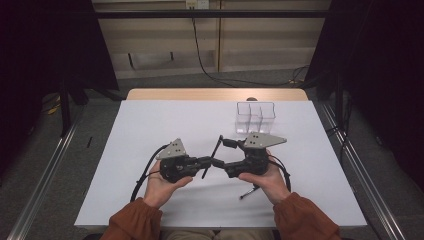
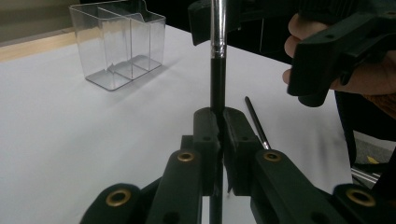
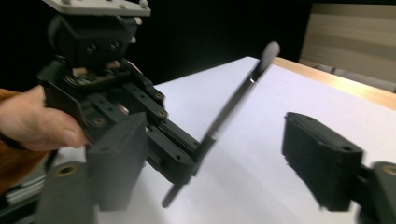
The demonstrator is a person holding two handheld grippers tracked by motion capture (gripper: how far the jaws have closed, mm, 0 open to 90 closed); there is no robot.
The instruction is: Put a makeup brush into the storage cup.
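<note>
One brush [image 1: 214, 153] stands clamped in my left hand-held gripper [image 1: 209, 161] at frame centre, its long axis tilting up-right; my right hand-held gripper [image 1: 219, 151], jaws wide and empty, flanks its handle.

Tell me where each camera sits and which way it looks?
High view: above the table, looking down; both hands, orange sleeves.
Left gripper view: on the left gripper, facing the clear box; its fingers pinch a brush.
Right gripper view: on the right gripper, fingers apart, facing the left gripper.
Shared: the brush.
</note>
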